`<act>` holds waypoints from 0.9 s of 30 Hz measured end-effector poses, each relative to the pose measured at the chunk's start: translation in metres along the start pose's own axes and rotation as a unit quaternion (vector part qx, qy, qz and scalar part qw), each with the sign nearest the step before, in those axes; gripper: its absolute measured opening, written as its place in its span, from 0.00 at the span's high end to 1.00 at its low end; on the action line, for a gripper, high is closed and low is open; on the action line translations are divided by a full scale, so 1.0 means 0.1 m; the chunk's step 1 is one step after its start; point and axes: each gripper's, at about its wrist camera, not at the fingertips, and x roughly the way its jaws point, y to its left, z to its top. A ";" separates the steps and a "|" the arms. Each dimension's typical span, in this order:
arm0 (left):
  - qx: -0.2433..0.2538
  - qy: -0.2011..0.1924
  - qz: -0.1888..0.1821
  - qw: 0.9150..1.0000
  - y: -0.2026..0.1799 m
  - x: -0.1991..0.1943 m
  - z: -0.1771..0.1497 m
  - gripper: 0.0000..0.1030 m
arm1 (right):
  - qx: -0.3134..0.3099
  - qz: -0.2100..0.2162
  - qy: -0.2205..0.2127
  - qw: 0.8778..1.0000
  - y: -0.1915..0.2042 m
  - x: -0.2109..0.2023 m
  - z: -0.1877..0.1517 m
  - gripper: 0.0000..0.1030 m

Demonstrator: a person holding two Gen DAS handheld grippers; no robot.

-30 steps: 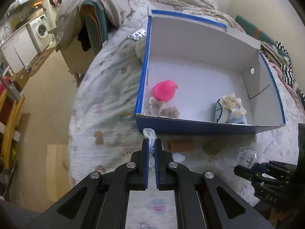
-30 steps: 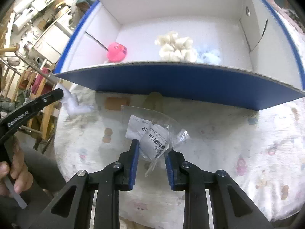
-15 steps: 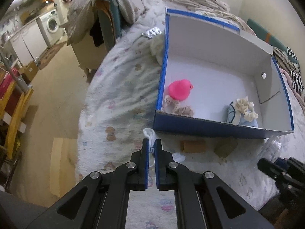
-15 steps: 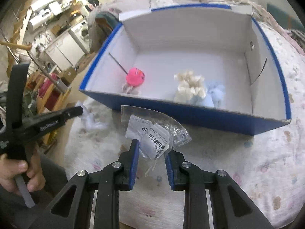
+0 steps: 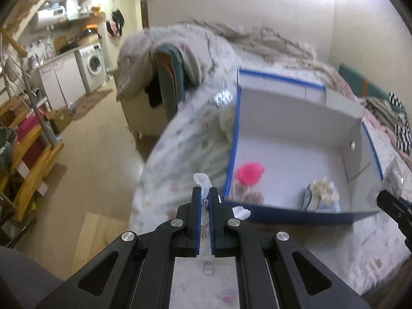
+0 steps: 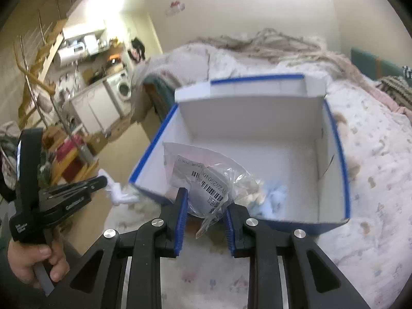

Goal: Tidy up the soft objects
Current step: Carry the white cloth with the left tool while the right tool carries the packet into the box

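A blue-edged white cardboard box (image 5: 296,134) lies open on the patterned bed. Inside it are a pink plush (image 5: 249,172), a beige frilly item (image 5: 247,193) and a cream and light-blue soft bundle (image 5: 322,195). My left gripper (image 5: 205,193) is shut on a small white cloth (image 5: 202,180), held in the air left of the box's near corner. My right gripper (image 6: 205,200) is shut on a clear plastic bag (image 6: 206,177) with a barcode label, held above the box's near wall (image 6: 296,225). The left gripper also shows in the right wrist view (image 6: 101,181).
The bed's patterned sheet (image 6: 373,180) surrounds the box. A blanket-draped chair (image 5: 164,77) stands behind the bed's left edge. Open floor (image 5: 97,154), a washing machine (image 5: 94,64) and wooden stairs (image 5: 25,167) lie to the left. A striped cloth (image 5: 399,118) lies at the far right.
Both grippers have lifted with their loads. The left one rose with the white cloth off the sheet. The right one carried the bag up and forward over the box's near wall.
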 end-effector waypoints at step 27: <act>0.035 -0.019 -0.065 0.997 -0.53 0.27 0.89 0.95 | -0.003 -0.050 -0.014 0.999 -0.50 0.21 0.65 0.73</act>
